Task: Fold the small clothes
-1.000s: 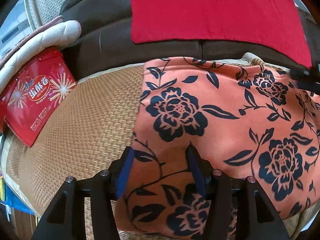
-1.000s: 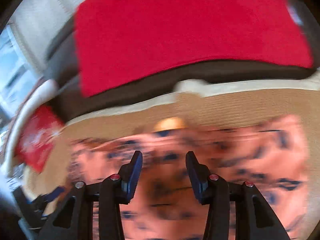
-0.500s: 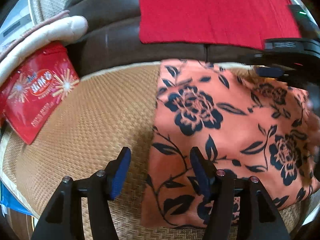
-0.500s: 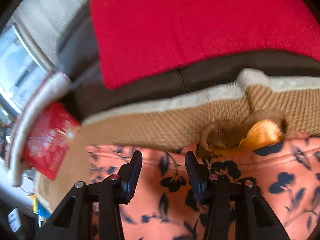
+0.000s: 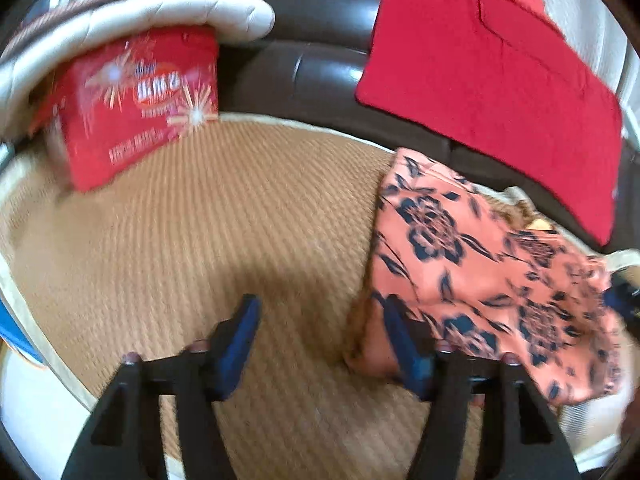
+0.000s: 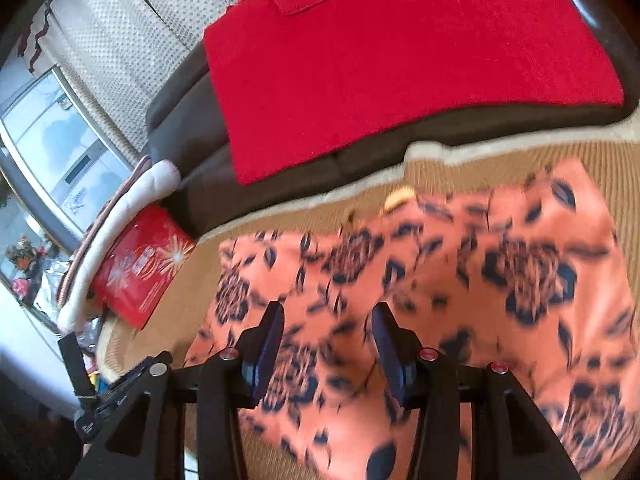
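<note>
**Floral garment flat on the woven mat, both grippers empty**

The orange garment [image 5: 492, 280] with dark navy flower print lies spread on the tan woven mat [image 5: 224, 232], its far edge close to the dark brown sofa back [image 5: 320, 72]. It looks folded into a rough rectangle, the near left corner slightly lifted. In the left wrist view it sits at about 4 o'clock; in the right wrist view [image 6: 460, 280] it fills the lower half.

The left gripper [image 5: 320, 328] is released, its jaws closing over bare mat; the right-hand blue pad just overlaps the cloth's edge, with nothing between the pads. The right gripper [image 6: 328, 336] hovers over the garment with its fingers apart, clasping nothing.

Only the right wrist view shows a window [image 6: 60, 148] at 9 o'clock and the left gripper's black frame at 8 o'clock. Both show the red cloth [image 5: 500, 80] draped on the sofa and the red box [image 5: 136, 100] with firework print under a white quilted cushion [image 5: 152, 8].

Motion blur smears the flower pattern and the box lettering. A small yellow-orange thing [image 6: 398, 198] peeks out past the garment's far edge; I cannot tell what it is.
</note>
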Demonstrator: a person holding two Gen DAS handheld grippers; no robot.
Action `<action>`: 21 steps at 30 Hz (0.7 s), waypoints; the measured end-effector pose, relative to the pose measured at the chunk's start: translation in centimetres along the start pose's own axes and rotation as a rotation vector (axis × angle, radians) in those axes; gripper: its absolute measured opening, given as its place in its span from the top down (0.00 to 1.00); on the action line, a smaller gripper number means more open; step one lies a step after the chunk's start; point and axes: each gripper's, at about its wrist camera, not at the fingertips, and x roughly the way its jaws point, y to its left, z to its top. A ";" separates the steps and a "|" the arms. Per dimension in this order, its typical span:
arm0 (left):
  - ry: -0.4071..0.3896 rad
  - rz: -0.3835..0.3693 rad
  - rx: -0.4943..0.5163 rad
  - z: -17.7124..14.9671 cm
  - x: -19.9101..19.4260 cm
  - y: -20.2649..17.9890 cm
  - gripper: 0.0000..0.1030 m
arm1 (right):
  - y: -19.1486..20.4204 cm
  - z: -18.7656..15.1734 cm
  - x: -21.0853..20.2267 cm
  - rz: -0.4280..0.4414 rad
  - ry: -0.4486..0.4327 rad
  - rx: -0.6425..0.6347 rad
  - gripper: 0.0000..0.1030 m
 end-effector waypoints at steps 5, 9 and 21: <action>0.043 -0.092 -0.032 -2.2 -0.8 -1.5 0.56 | -0.5 -1.9 0.7 -0.005 0.059 0.019 0.58; 0.069 -0.136 -0.043 -2.6 -0.3 -2.6 0.32 | -1.1 -2.5 2.1 -0.035 0.103 0.032 0.58; 0.057 -0.135 -0.039 -1.4 2.9 -4.8 0.68 | -4.6 -2.5 3.4 0.021 0.189 0.161 0.65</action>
